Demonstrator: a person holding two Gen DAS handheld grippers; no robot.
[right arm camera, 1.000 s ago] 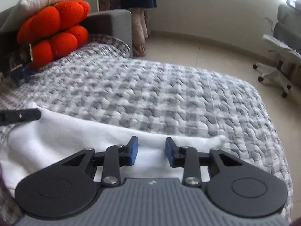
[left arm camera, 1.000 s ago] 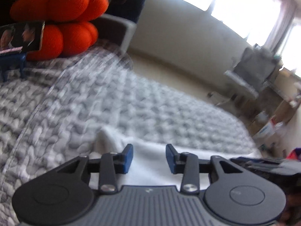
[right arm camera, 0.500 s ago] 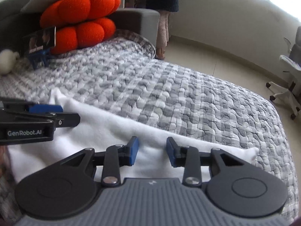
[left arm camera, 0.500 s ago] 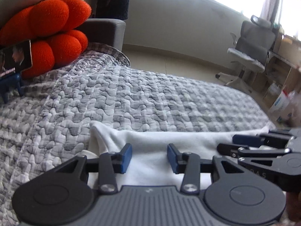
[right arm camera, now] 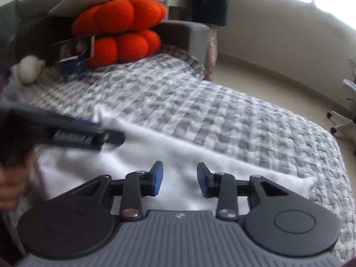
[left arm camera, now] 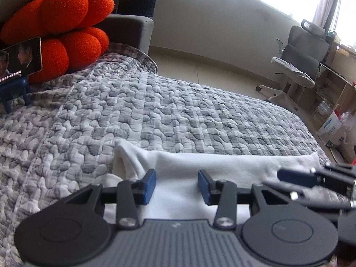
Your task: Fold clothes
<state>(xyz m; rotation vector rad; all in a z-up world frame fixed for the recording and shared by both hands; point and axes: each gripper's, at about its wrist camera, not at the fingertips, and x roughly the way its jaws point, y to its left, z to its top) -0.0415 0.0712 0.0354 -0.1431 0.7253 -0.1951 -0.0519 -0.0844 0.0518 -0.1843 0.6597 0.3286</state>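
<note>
A white garment [left arm camera: 200,162] lies folded into a long strip across the near edge of a grey quilted bed [left arm camera: 155,115]. My left gripper [left arm camera: 176,185] hovers open over its left part, blue pads apart with nothing between them. In the right wrist view the same white garment [right arm camera: 178,153] stretches from left to right, and my right gripper [right arm camera: 180,181] is open above its middle. The right gripper's fingers [left arm camera: 296,175] reach in at the right of the left wrist view; the left gripper's fingers [right arm camera: 73,133], blurred, cross the left of the right wrist view, held by a hand [right arm camera: 11,189].
An orange knotted cushion [left arm camera: 64,33] and a phone on a blue stand [left arm camera: 20,60] sit at the head of the bed, with a white plush toy [right arm camera: 29,69] nearby. A grey office chair [left arm camera: 298,60], shelves and bags stand on the floor to the right.
Both grippers have swung their view leftward and stay open over the white garment. The two grippers have come closer, each now showing larger in the other's view.
</note>
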